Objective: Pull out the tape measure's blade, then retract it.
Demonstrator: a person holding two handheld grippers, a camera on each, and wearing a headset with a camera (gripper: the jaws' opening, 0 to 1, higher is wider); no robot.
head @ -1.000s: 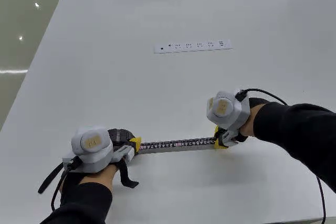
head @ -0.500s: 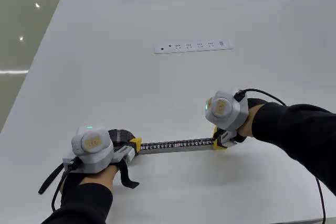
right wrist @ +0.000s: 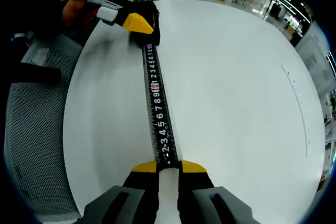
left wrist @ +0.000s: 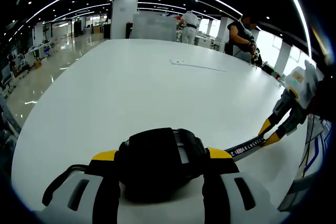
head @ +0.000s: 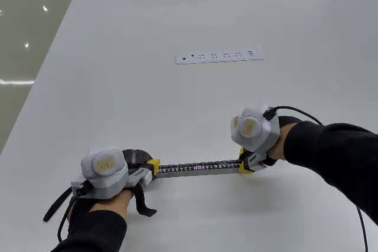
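The tape measure's black case [head: 134, 157] lies near the table's front left, and my left gripper [head: 145, 169] is shut on it. In the left gripper view the case [left wrist: 157, 169] sits between the yellow-tipped jaws. The blade [head: 198, 166] runs rightward from the case, flat on the table, to my right gripper [head: 244, 166], which is shut on its end. In the right gripper view the numbered blade [right wrist: 156, 103] leads from the closed jaws of the right gripper [right wrist: 168, 167] away to the case [right wrist: 147, 14].
A white power strip [head: 218, 56] lies farther back on the white table [head: 177, 104]. The tape's black wrist strap [head: 142, 200] trails near the front edge. A grey mesh chair [right wrist: 37, 145] stands beside the table. People stand far off [left wrist: 239, 35].
The right gripper has edged slightly left toward the case, so the exposed blade is a little shorter. The left gripper and the case have stayed put. The head view has tilted a bit.
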